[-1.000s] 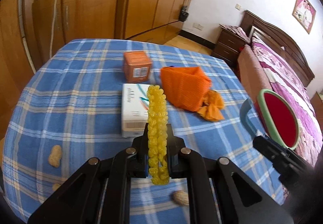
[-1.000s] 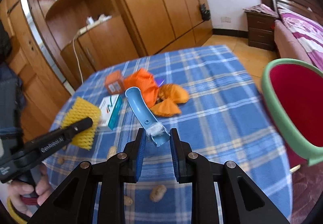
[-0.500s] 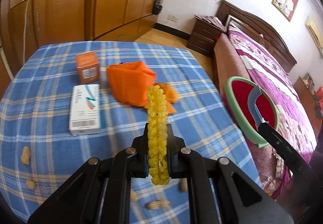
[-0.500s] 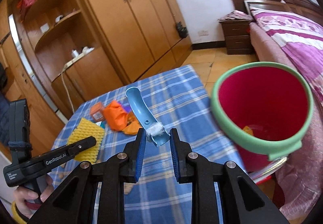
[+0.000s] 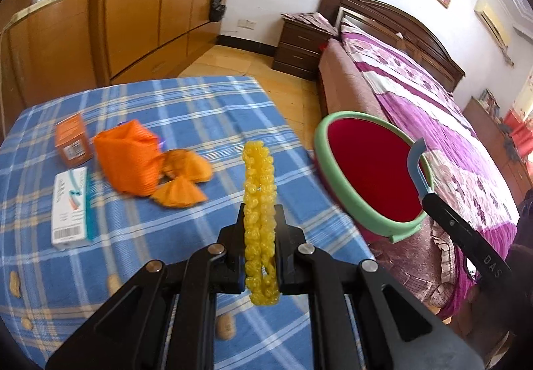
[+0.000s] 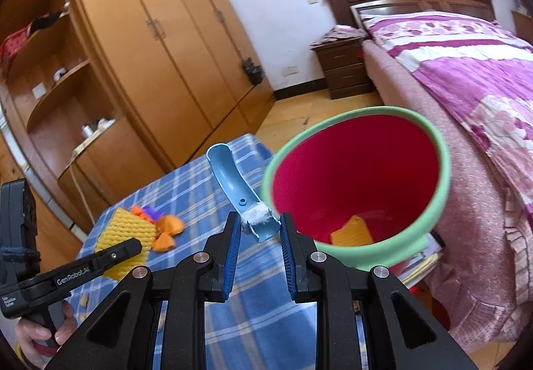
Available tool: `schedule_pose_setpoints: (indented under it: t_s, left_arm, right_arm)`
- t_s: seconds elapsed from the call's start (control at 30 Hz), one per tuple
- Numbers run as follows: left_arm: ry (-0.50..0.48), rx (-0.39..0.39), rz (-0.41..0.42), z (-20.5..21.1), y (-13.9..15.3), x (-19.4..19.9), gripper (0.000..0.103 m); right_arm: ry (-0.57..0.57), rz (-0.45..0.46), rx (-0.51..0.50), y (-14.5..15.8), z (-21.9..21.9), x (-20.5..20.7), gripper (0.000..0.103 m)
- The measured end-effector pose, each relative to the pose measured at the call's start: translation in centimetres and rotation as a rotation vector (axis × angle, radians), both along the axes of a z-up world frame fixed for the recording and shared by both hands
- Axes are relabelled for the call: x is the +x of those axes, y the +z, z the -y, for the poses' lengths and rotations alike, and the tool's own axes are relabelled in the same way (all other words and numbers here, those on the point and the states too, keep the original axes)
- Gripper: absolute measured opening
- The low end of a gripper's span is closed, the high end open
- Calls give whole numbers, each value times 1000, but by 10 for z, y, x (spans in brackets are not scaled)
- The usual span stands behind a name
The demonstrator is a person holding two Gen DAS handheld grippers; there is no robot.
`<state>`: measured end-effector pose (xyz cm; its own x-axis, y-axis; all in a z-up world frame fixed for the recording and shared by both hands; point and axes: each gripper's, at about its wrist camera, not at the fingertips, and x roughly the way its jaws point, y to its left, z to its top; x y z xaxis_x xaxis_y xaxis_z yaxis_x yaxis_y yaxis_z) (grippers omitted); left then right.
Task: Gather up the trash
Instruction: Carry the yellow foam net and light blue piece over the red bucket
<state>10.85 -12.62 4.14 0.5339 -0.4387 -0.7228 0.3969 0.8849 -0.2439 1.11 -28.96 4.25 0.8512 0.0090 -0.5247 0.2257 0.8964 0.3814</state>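
My left gripper [image 5: 260,230] is shut on a yellow foam fruit net [image 5: 259,203], held upright above the table; the net also shows in the right wrist view [image 6: 125,236]. My right gripper [image 6: 260,230] is shut on a curved blue plastic piece [image 6: 233,183] with white fluff at its base. A red bin with a green rim [image 6: 356,183] stands just right of the table, close in front of the right gripper, with an orange scrap inside [image 6: 353,231]. In the left wrist view the bin [image 5: 333,123] is to the right, with the blue piece [image 5: 414,163] over its rim.
On the blue plaid table [image 5: 206,110] lie an orange net and orange scraps [image 5: 133,156], an orange box [image 5: 71,140], a white box [image 5: 70,203] and several peanuts [image 5: 226,326]. A bed [image 6: 466,70] is on the right, wardrobes [image 6: 166,36] behind.
Both grippers have swung right toward the bin, which now looms larger and nearer. The right gripper with the blue piece has come up to the bin's rim. Grips unchanged.
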Motion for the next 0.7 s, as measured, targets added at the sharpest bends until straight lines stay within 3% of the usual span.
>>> schedule_pose_setpoints:
  t_s: [0.7]
  left_arm:
    - [-199,15,32,119,1,19,12]
  right_arm:
    - [-184,-28,8,-14,75,-3,24]
